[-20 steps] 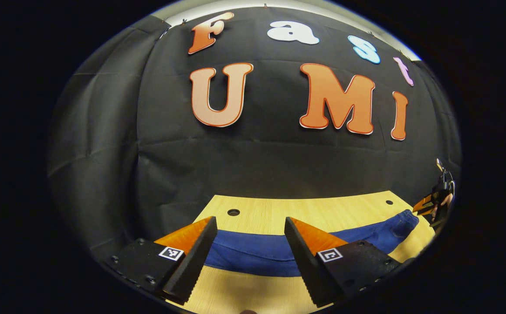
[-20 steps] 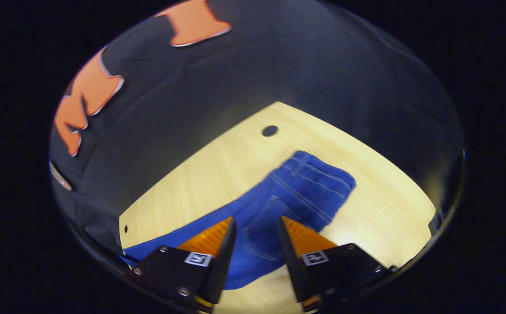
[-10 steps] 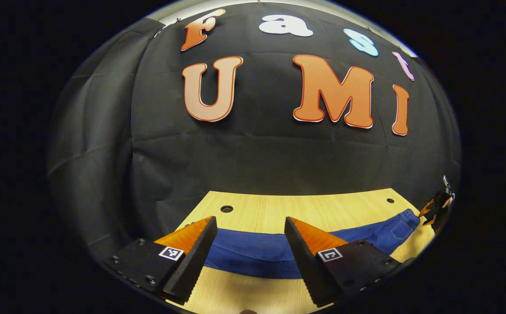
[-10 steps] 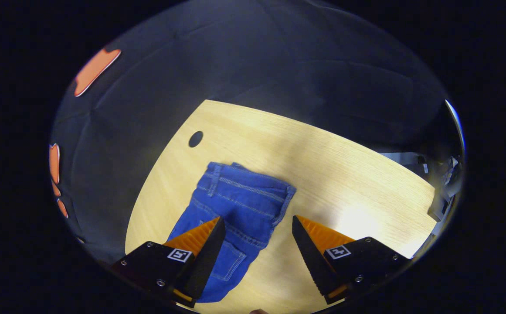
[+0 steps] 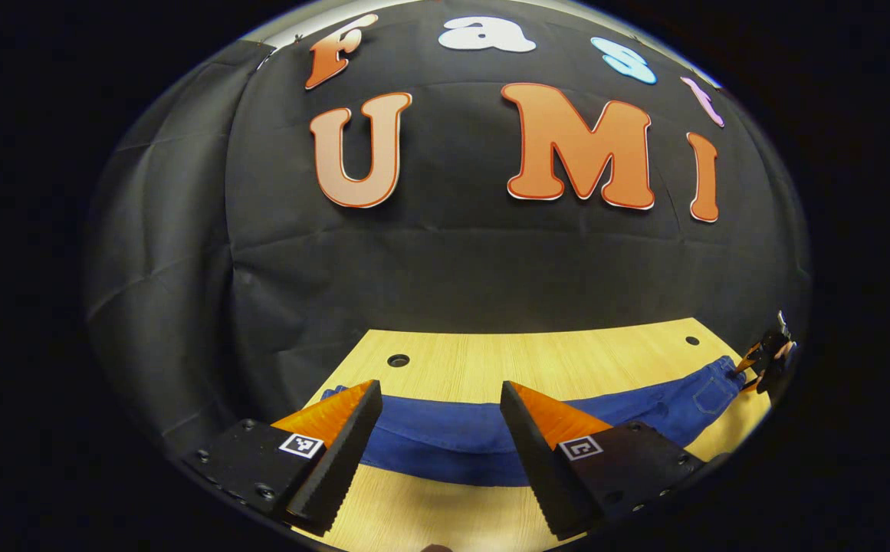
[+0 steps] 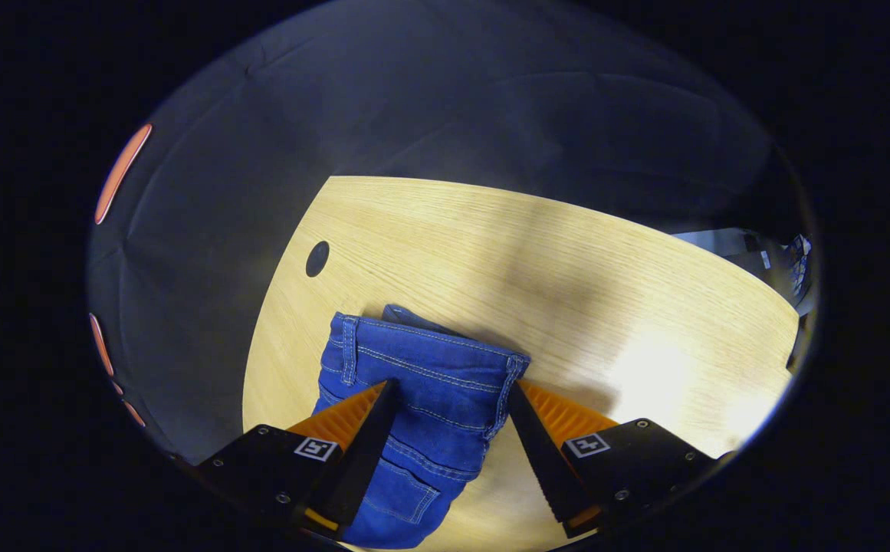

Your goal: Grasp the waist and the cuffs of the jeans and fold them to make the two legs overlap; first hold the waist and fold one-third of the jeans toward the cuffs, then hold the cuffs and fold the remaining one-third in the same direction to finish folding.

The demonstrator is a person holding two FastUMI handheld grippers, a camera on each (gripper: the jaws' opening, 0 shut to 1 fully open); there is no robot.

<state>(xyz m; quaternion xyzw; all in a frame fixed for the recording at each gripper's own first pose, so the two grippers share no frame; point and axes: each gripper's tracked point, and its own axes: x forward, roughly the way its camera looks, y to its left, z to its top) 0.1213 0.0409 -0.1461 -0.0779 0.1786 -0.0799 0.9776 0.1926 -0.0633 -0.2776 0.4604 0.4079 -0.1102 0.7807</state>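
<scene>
In the left gripper view, the left hand-held gripper (image 5: 438, 399) hangs wide apart over the jeans (image 5: 483, 437), stretched flat across the bench (image 5: 536, 364). In the right gripper view, the right hand-held gripper (image 6: 451, 399) straddles the waist (image 6: 429, 356), fingers spread, perhaps touching the denim.

jeans (image 5: 445, 441): the middle stretch lies hidden behind the left gripper's (image 5: 440, 392) fingers; the lower part is cut by the right gripper view's bottom edge.
right gripper (image 5: 759, 360): tiny at the left gripper view's rim, state of jaws unreadable there.
bench (image 6: 567, 253): far right corner blurs into clutter too small to identify.
</scene>
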